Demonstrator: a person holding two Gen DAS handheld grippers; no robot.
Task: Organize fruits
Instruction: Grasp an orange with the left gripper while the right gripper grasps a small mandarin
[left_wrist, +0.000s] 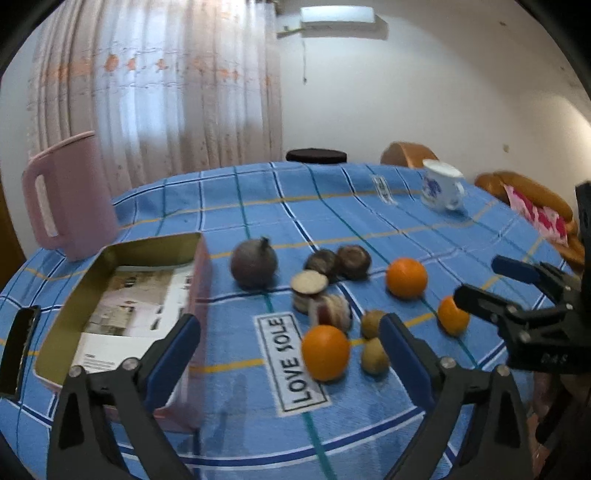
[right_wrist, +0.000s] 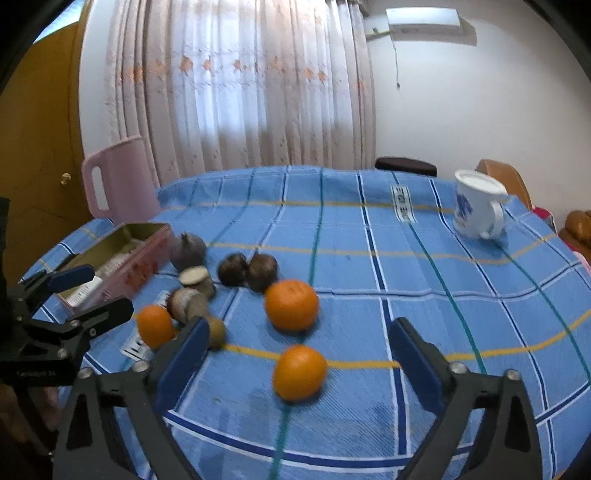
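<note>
left hand-held gripper (left_wrist: 290, 328): jaws spread wide, nothing pinched; an orange (left_wrist: 325, 352) sits on the cloth between the fingers, not touched

right hand-held gripper (right_wrist: 297, 343): also gaping, holding nothing; another orange (right_wrist: 300, 372) lies loose between its fingers

more fruit: third orange (right_wrist: 291, 304) just past that one, two small kiwis (left_wrist: 373, 343) beside the left one, then cut pieces (left_wrist: 321, 299) and dark round ones (left_wrist: 338, 262) further in

tin box (left_wrist: 122, 291): open, left side of the surface, paper inside

surface (right_wrist: 369, 266): blue checked cloth

far end: pink jug (left_wrist: 70, 195) on the left, white mug (right_wrist: 478, 208) on the right
</note>
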